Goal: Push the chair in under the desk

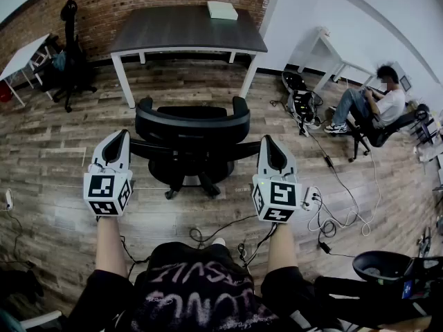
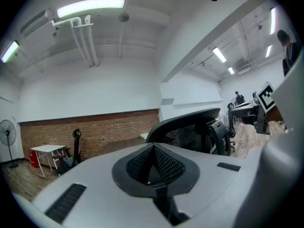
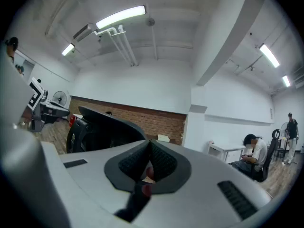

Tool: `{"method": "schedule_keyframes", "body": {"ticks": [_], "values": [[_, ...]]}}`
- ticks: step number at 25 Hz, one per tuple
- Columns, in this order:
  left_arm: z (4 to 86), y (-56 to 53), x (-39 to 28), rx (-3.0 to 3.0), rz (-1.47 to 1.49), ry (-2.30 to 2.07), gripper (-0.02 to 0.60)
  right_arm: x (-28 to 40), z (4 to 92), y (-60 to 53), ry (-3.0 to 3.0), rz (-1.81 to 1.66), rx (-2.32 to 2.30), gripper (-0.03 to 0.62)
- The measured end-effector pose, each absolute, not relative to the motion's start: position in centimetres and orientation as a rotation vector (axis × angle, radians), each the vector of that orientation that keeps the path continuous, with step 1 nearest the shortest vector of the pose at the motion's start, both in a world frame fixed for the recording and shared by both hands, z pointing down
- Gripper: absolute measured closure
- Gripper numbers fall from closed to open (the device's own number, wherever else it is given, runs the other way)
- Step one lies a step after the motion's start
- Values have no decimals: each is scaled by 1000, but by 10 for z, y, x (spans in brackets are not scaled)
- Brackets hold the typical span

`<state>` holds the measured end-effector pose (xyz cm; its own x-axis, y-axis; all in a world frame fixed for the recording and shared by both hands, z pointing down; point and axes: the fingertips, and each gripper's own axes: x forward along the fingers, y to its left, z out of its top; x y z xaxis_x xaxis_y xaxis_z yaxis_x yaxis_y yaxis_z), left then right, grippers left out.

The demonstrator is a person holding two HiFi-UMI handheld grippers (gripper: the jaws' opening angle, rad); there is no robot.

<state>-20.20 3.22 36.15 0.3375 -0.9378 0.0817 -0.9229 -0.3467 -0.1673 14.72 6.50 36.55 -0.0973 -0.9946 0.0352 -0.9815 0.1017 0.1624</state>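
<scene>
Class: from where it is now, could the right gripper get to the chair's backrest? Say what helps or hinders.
Probably yes. The right gripper, jaws shut, is close by the right end of the chair's backrest, and nothing visible stands between them.

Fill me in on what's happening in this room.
A person stands behind a black office chair, with the left hand-held gripper and the right hand-held gripper held level on either side of its backrest. Both have their jaws shut with nothing between them. Whether they touch the chair is unclear. The chair stands out on the wooden floor, short of the dark desk ahead, so it has not been pushed in yet. Someone else sits off to the right.
</scene>
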Motion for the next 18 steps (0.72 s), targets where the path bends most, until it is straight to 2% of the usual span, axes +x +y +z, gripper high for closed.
{"method": "schedule_keyframes", "body": {"ticks": [11,18], "values": [[361,37,-198,-2462,-314,1700,566,143,363,65,-2308,-201,1904,566],[380,34,-204,-2353,-595,1567,565,142,378,64,-2297,-303,1673,551]]}}
